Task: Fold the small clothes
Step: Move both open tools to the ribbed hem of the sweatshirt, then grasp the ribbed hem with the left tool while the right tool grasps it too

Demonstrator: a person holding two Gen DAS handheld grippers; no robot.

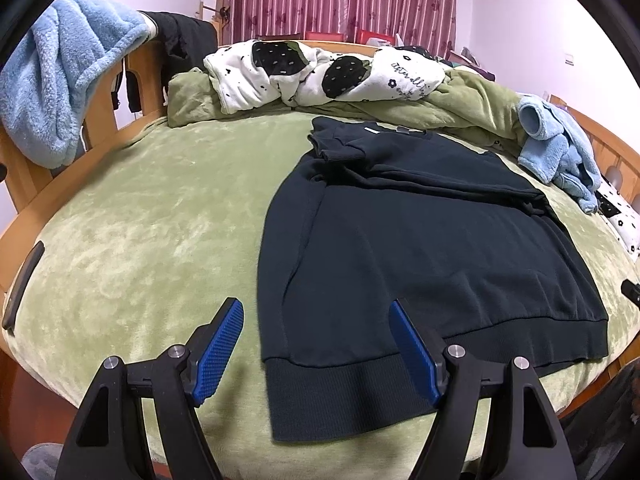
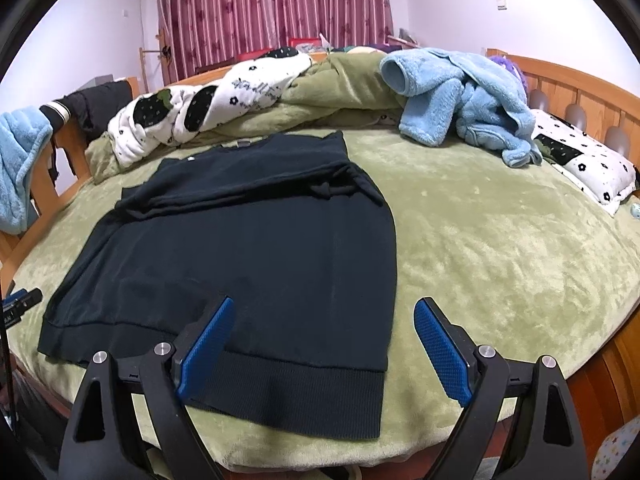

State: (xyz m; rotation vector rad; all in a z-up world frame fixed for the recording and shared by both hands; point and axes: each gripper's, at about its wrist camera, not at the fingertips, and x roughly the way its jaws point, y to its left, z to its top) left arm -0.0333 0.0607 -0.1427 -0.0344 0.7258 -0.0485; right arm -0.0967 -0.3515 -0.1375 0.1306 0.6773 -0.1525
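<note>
Sweatshirt (image 1: 420, 248) lies flat — hem beneath both spread grippers, left gripper (image 1: 316, 346) and right gripper (image 2: 322, 346).

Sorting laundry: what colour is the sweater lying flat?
Dark navy, nearly black sweater; right wrist view shows it best.

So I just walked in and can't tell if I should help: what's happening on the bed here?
A person is folding a dark sweater laid flat on the green bed cover, with a gripper in each hand. Its sleeves are already folded across the top. The left gripper and the right gripper both hover open over the sweater's bottom hem, one near each corner, and neither has hold of the cloth yet.
</note>
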